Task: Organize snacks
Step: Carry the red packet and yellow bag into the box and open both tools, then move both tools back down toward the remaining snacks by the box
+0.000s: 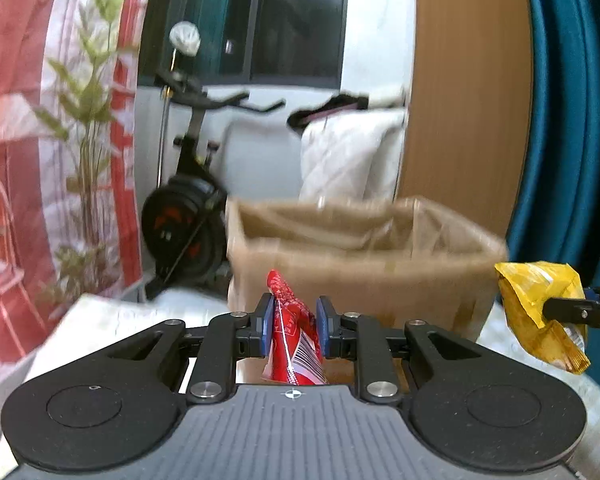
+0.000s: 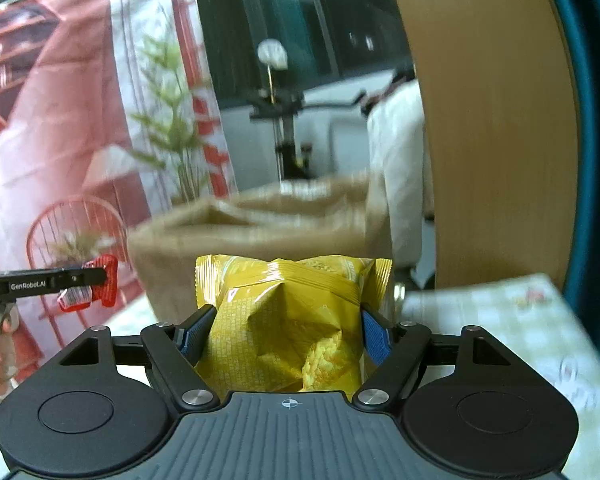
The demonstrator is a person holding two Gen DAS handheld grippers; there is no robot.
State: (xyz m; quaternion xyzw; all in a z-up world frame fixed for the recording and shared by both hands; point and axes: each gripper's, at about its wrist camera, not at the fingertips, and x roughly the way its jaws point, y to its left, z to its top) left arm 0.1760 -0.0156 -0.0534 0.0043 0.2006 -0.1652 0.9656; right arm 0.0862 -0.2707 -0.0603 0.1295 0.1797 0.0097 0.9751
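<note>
two snack packets are up off the table, one per gripper. left wrist view: left gripper at lower centre, blue pads clamped on a slim red packet standing upright between them, barcode facing the camera. open cardboard box sits mid frame just behind it, blurred. right gripper enters from the right edge holding a yellow packet. exercise bike left of the box.

right wrist view: right gripper at lower centre, jaws wide but pressed on both sides of the puffy yellow packet. box behind it, blurred. left gripper at the left edge pinching the red packet, a hand below it. checked tablecloth lower right.
</note>
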